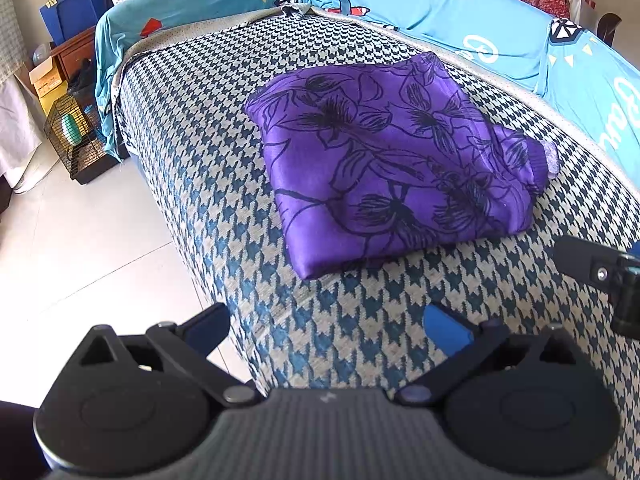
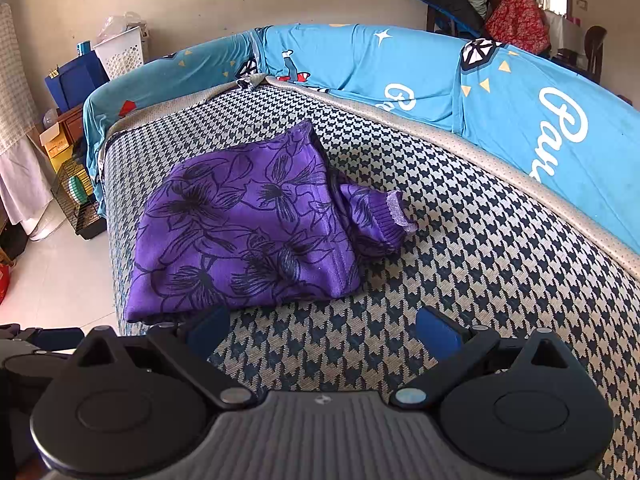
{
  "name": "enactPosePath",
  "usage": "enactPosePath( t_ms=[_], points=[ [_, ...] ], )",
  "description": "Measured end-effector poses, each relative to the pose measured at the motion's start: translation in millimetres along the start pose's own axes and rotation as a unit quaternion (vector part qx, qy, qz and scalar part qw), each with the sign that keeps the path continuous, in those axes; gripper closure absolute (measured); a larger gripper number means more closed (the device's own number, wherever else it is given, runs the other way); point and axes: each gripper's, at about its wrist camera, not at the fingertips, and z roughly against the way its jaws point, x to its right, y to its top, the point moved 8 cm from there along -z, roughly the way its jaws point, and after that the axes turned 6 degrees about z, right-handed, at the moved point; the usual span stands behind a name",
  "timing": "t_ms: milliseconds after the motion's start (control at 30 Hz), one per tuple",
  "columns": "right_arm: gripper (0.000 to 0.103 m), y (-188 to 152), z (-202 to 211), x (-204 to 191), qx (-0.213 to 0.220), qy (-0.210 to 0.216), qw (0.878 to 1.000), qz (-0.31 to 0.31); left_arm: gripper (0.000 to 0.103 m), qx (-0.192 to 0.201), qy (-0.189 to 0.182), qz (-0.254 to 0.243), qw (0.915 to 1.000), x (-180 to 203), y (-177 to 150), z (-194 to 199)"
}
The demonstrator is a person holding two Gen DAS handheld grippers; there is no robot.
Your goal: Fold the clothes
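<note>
Two tongs, your left tongs [image 1: 326,320] and right tongs [image 2: 322,326], hang spread wide and empty over the sofa seat [image 1: 192,128]. The folded purple garment [image 1: 392,156] lies flat on that checked seat just ahead of both, one cuff [image 2: 394,210] poking out beside it.

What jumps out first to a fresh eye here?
The folded purple garment with black flower outlines lies mid-cushion on the blue-and-cream houndstooth sofa seat, one ribbed cuff poking out its side. Behind it runs a bright turquoise printed sofa cover. Both tools hang open and empty.
</note>
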Motion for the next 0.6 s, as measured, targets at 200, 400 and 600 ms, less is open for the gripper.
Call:
enactPosePath(
  t_ms=[200, 400, 600],
  points=[
    [0.003, -0.6, -0.9, -0.6, -0.002, 0.0, 1.0, 0.001, 0.0, -0.001, 0.001, -0.001, 1.0, -0.2, -0.4, -0.4],
    [0.003, -1.4, -1.8, -1.4, -0.003, 0.0, 1.0, 0.003, 0.0, 0.001, 0.004, -0.003, 1.0, -1.0, -0.3, -0.5],
    [0.003, -1.3, -1.7, -1.7, -0.003, -0.002, 1.0, 0.003, 0.0, 0.009, 0.008, -0.009, 0.9999, -0.7, 0.9, 1.1]
  ],
)
